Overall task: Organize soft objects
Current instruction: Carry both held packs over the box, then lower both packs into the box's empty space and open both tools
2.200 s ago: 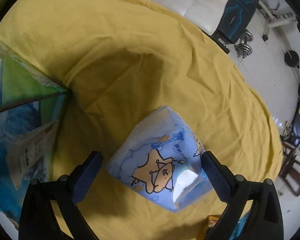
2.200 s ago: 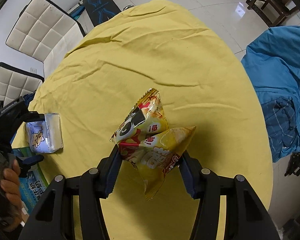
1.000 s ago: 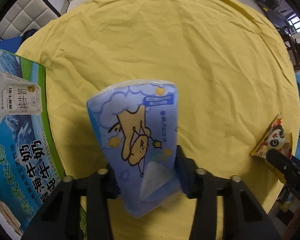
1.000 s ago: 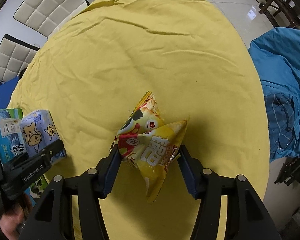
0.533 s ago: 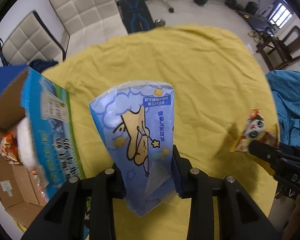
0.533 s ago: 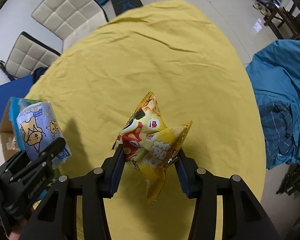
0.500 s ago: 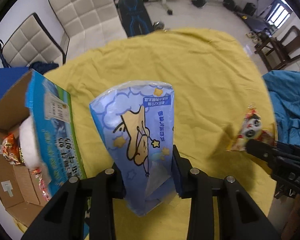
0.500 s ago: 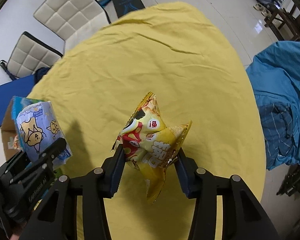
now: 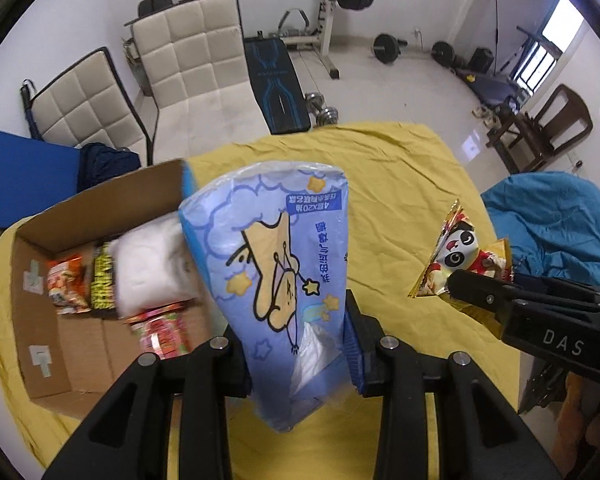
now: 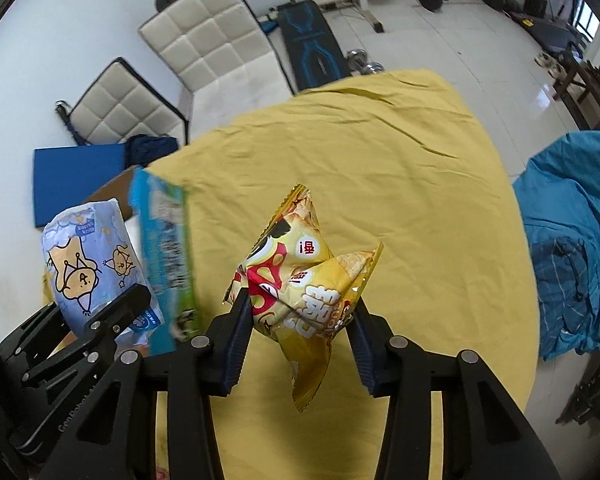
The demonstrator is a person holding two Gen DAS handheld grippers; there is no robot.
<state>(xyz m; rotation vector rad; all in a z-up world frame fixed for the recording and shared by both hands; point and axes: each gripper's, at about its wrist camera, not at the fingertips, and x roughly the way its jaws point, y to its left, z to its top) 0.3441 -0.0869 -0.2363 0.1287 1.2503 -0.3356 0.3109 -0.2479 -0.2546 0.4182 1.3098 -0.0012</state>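
Observation:
My left gripper (image 9: 296, 344) is shut on a blue tissue pack (image 9: 276, 260) with a yellow cartoon star, held in the air above the yellow tablecloth. The pack also shows in the right wrist view (image 10: 88, 264). My right gripper (image 10: 300, 320) is shut on a yellow snack bag (image 10: 304, 280) with a panda print, also lifted; it shows in the left wrist view (image 9: 456, 256). An open cardboard box (image 9: 40, 320) sits left of the tissue pack, holding snack packets and a white soft pack (image 9: 152, 268).
The round table has a yellow cloth (image 10: 360, 160). The box's blue printed flap (image 10: 166, 256) stands upright between the two grippers. White padded chairs (image 9: 188, 64) and gym gear stand behind; blue cloth (image 10: 572, 240) lies at the right.
Both grippers have risen and tilted up, so the room now shows. The left gripper has carried the tissue pack towards the open box, whose inside is now more visible. The right keeps the snack bag.

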